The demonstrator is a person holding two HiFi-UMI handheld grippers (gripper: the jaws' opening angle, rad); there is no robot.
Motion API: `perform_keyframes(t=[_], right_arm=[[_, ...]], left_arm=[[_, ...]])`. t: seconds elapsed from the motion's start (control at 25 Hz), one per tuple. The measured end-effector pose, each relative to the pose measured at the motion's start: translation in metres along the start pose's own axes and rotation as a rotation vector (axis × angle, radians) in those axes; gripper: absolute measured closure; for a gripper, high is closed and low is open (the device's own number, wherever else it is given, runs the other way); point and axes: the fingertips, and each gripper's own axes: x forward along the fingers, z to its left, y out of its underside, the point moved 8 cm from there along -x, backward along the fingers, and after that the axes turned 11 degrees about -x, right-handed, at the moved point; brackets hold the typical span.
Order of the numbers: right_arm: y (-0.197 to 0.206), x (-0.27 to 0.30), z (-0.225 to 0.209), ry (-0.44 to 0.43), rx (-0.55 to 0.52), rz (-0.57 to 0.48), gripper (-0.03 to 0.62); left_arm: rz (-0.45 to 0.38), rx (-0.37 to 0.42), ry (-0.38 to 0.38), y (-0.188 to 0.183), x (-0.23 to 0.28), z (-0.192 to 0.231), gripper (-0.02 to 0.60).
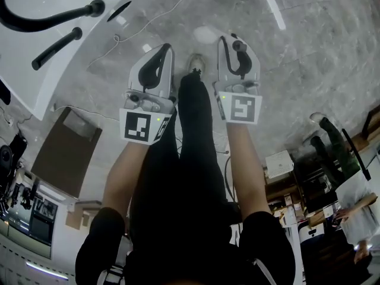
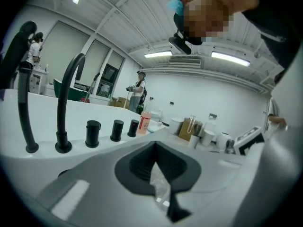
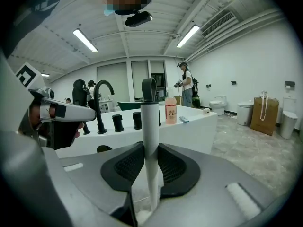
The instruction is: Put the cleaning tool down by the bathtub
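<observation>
My right gripper (image 1: pixel 236 43) (image 3: pixel 150 167) is shut on the cleaning tool (image 3: pixel 150 122), whose white upright handle ends in a black loop; the jaws press its stem from both sides. In the head view the tool (image 1: pixel 240 58) shows as a dark curved piece between those jaws. The white bathtub (image 1: pixel 53 70) (image 3: pixel 189 131) with its black faucet (image 1: pixel 47 19) (image 2: pixel 66 98) lies ahead and to the left. My left gripper (image 1: pixel 165 51) (image 2: pixel 158 174) hangs beside the right one, jaws closed; a thin scrap of clear film shows in the slit. Both grippers are above the grey floor.
The person's legs and a shoe (image 1: pixel 194 64) stand between the grippers. A brown cardboard sheet (image 1: pixel 65 150) and a cable (image 1: pixel 148 22) lie on the floor near the tub. A pink bottle (image 3: pixel 171 110) stands on the tub rim. A toilet (image 3: pixel 218 103), paper bag (image 3: pixel 264 110) and people are farther off.
</observation>
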Motion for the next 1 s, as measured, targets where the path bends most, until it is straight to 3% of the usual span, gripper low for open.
perform_keyframes(t=[1.0], right_arm=[[0.122,0.1,0.032,-0.036,-0.048,0.043,0.502]], left_arm=[[-0.041,-0.023,-0.02,0.084,0.019,0.064,0.574]])
